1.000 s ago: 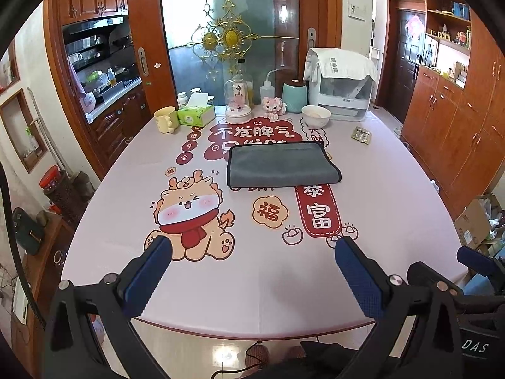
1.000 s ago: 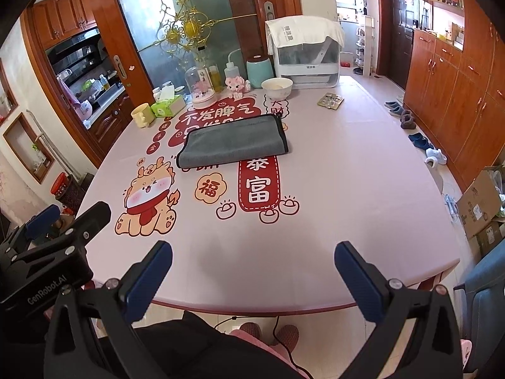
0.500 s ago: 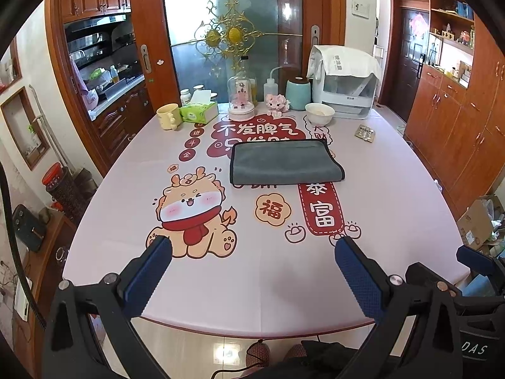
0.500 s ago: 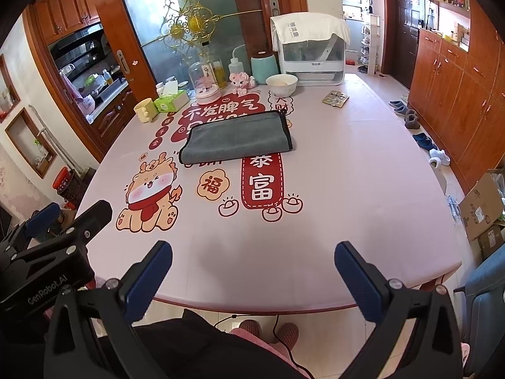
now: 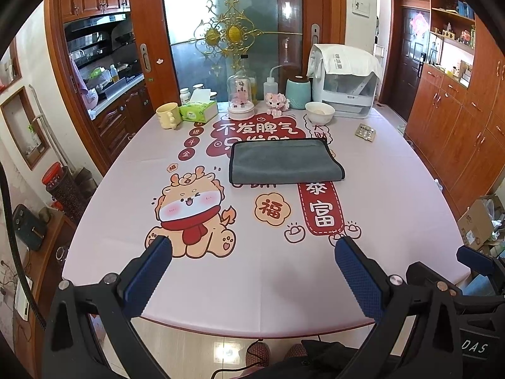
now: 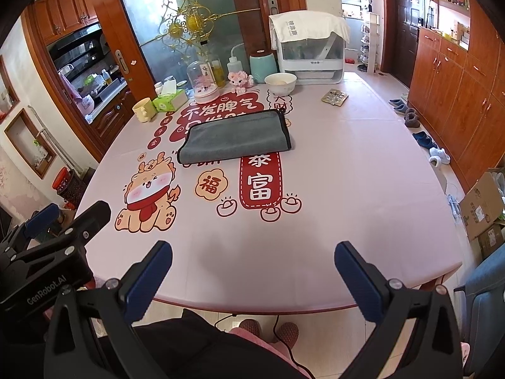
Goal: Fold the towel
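Observation:
A grey towel [image 5: 285,161] with a dark hem lies folded flat in a rectangle on the pink table [image 5: 394,195], far from both grippers. It also shows in the right wrist view [image 6: 235,136]. My left gripper [image 5: 252,252] is open and empty, held over the table's near edge. My right gripper [image 6: 252,252] is open and empty, also over the near edge, to the right of the left one. The left gripper's body [image 6: 47,252] shows at the right wrist view's lower left.
Along the table's far edge stand a yellow mug [image 5: 168,115], a tissue box [image 5: 199,111], a glass dome [image 5: 240,98], a teal canister [image 5: 298,93], a white bowl [image 5: 319,112] and a covered white appliance [image 5: 344,85]. A blister pack [image 5: 365,132] lies at the right. Cabinets [image 6: 457,88] line the right wall.
Both views have shifted slightly, so the towel sits a little lower and nearer in each. The towel itself has not moved and both grippers stay open.

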`<state>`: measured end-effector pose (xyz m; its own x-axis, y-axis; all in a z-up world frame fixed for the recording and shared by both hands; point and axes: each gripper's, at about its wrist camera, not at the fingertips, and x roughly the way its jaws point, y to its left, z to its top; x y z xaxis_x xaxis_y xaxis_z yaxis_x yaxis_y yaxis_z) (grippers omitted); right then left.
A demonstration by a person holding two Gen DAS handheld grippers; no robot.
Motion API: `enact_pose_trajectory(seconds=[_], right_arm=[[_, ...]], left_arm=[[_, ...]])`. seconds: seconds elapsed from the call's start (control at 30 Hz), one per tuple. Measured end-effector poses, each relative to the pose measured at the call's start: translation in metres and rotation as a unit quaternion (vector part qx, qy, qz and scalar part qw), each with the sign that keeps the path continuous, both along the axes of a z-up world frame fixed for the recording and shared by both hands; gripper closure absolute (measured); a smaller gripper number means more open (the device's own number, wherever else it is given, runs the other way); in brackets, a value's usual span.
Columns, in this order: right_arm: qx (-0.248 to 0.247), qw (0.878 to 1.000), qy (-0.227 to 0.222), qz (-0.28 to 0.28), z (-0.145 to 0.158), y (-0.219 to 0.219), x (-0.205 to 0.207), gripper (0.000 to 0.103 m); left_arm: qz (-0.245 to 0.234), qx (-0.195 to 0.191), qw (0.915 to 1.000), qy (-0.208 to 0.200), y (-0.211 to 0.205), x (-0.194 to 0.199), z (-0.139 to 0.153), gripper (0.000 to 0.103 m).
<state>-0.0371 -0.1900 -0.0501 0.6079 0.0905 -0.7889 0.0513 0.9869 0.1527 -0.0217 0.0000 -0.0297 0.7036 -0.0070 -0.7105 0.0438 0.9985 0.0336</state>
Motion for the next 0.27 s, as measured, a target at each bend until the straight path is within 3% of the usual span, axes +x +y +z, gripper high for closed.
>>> enact_pose_trajectory(seconds=[0.27], right_arm=[[0.0,1.0,0.001,0.0,-0.0007,-0.0005,0.0005,0.0]], left_arm=[[0.001,0.001,1.0,0.002,-0.0007,0.0017,-0.0012,0.0]])
